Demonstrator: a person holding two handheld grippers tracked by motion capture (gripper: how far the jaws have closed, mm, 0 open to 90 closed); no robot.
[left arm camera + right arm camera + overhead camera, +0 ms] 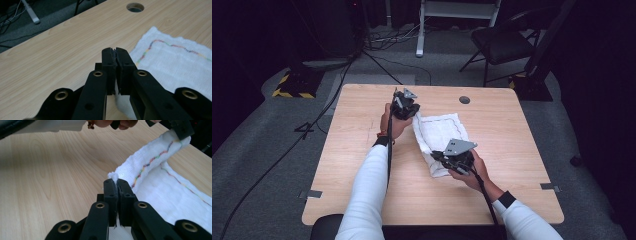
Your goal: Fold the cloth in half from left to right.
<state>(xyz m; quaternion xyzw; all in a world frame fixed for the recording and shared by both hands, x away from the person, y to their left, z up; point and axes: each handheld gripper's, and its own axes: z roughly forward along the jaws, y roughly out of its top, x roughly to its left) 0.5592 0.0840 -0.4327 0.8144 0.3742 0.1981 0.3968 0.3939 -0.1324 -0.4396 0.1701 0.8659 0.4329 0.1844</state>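
A white towel [443, 131] with a coloured stitched line lies on the wooden table [357, 155]. Its left edge is raised between the two grippers. My left gripper [414, 115] is shut on the far left corner and holds it above the tabletop. In the left gripper view the jaws [115, 53] are pressed together, with the towel [175, 62] spread to their right. My right gripper [435, 155] is shut on the near left corner. In the right gripper view a tuft of towel [113, 175] pokes out past the closed tips [117, 182], and the left gripper [182, 130] pinches the far end.
A round cable hole [464, 100] sits near the table's far edge, also seen as a hole [135, 7] in the left gripper view. Beyond the table stand a black chair [502, 42], a white desk frame [419, 30] and a yellow-striped base [292, 87]. Cables cross the floor.
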